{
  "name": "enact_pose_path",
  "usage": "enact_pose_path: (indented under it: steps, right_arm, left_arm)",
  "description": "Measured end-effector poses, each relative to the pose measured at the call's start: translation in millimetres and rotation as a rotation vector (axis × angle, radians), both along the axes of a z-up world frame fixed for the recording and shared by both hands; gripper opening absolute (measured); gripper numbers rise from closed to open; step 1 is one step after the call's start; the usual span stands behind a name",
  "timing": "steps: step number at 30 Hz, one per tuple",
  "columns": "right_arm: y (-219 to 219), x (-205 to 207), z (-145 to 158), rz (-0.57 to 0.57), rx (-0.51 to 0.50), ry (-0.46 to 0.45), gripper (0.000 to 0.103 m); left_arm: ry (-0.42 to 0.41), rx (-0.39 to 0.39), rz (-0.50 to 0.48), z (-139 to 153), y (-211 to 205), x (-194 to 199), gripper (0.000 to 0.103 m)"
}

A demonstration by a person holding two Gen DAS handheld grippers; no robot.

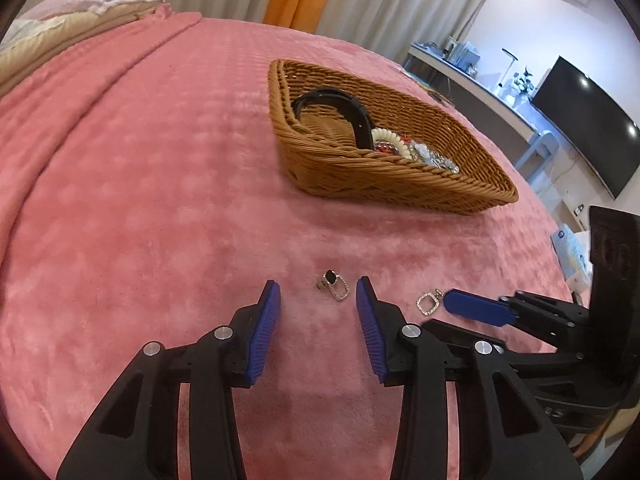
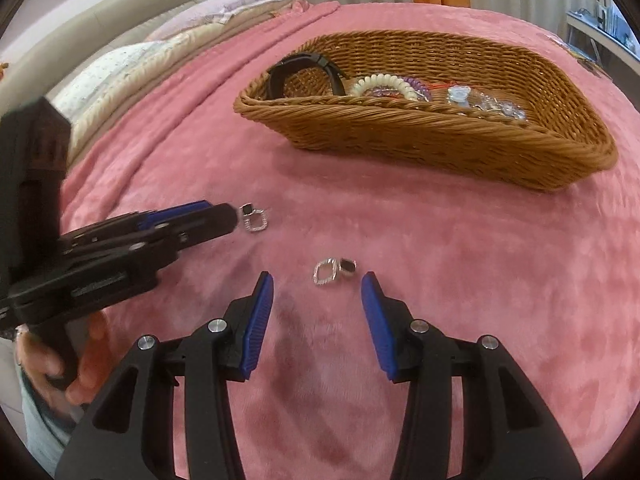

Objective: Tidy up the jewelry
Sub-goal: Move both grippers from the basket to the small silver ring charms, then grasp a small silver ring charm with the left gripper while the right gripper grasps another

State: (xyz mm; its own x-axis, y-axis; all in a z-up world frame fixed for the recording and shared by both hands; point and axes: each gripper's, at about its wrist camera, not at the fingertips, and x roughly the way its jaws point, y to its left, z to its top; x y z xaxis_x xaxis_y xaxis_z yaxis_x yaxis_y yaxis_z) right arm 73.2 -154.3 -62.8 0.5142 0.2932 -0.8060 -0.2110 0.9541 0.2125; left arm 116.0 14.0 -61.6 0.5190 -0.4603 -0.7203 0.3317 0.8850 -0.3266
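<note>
Two matching earrings, each a black stone with a sparkly silver loop, lie on the pink blanket. In the left wrist view one earring sits just ahead of my left gripper, whose blue pads stand open on either side without touching it. The other earring lies at the tip of the right gripper's blue finger. In the right wrist view that second earring lies just beyond my open right gripper. The first earring rests at the left gripper's fingertips. Nothing is held.
A brown wicker basket stands farther back on the bed, holding a black band, a cream coil tie and silver pieces. Pillows lie far left. A hand grips the left tool. A television is off the right side.
</note>
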Motion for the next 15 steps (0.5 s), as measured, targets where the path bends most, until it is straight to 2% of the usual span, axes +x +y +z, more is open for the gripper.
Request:
enact_pose_path:
  steps: [4,7,10,15]
  right_arm:
    - [3,6,-2,-0.02,-0.032,-0.016,0.032]
    - [2,7,-3,-0.028,-0.056,-0.028,0.019]
    - [-3,6,-2,-0.025,-0.047,-0.027,0.017]
    - [-16,1,1,-0.032,-0.061,-0.048,0.014]
  left_arm:
    - [0.009,-0.007,-0.016,-2,-2,0,0.036]
    - [0.0,0.018,-0.059,-3,-11,-4,0.036]
    - [-0.017,0.076,-0.095,-3,-23,-9,0.036]
    - [-0.034,0.152,-0.06,-2,-35,-4,0.036]
